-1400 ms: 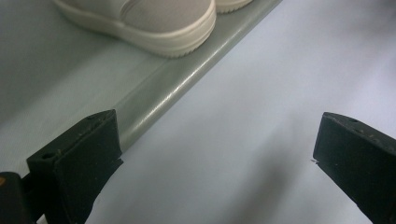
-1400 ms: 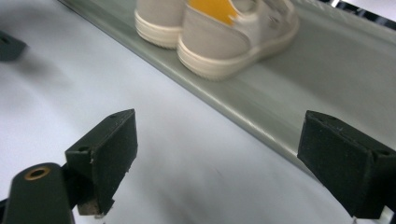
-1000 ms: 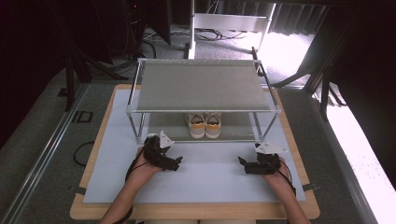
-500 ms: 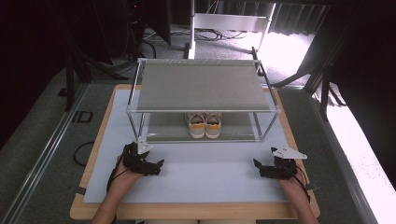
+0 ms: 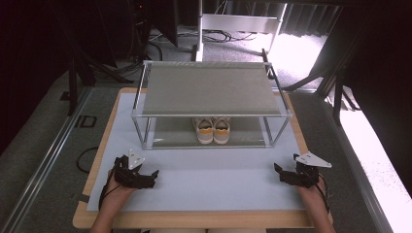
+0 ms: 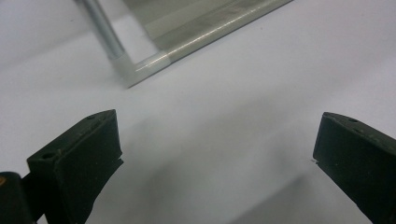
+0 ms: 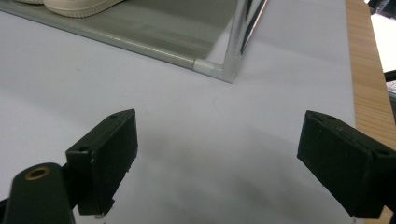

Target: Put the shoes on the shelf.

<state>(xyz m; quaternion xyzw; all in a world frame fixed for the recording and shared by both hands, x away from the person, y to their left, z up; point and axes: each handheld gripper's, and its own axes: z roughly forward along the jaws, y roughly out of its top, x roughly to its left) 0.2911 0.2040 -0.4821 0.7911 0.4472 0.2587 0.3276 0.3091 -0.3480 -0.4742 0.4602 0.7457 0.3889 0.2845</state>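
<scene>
Left black two-jaw gripper (image 5: 151,175) spread wide and empty, right black two-jaw gripper (image 5: 278,171) likewise, pair of white-and-yellow sneakers (image 5: 213,129) sat on grey metal-framed rack's (image 5: 210,88) lower shelf.

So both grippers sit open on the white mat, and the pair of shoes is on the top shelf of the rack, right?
Not quite: the shoes stand on the bottom shelf of the rack, under its bare top shelf, as the high view shows. The left gripper and right gripper are open over the mat.
</scene>
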